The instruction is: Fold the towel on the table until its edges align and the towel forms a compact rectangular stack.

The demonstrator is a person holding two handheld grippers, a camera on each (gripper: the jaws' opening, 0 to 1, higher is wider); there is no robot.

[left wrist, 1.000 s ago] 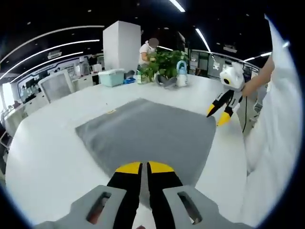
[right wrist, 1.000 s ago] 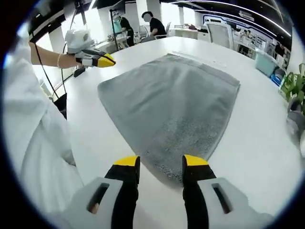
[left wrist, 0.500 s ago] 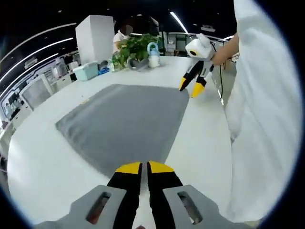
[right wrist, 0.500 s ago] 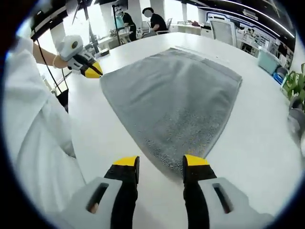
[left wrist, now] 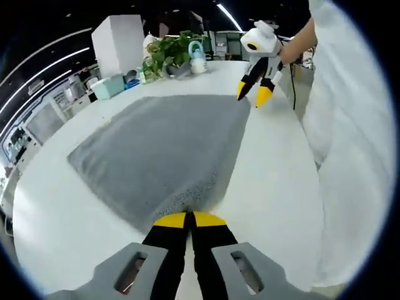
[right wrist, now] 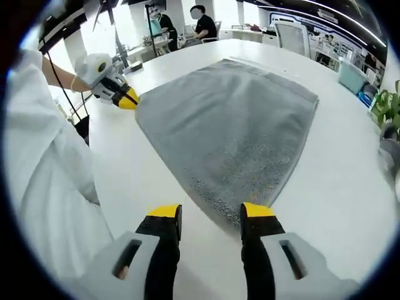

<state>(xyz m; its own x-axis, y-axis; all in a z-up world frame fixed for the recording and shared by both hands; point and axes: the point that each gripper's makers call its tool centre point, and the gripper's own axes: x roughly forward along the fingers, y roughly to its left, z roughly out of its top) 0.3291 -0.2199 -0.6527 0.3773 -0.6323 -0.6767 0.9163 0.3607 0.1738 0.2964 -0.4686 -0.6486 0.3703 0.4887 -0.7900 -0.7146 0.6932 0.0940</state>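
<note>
Terrycloth towel (left wrist: 159, 150) lies flat and unfolded on the white table (left wrist: 269, 181); it looks soft, limp and light, best pinched at its near corners. Left gripper (left wrist: 185, 219) is pressed together at one corner; right gripper (right wrist: 211, 212) is spread, straddling the other.

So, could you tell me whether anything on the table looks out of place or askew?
Nothing stands out. The grey towel lies flat and unfolded on the white table, with only its near corner slightly ruffled by the left hand-held gripper.
</note>
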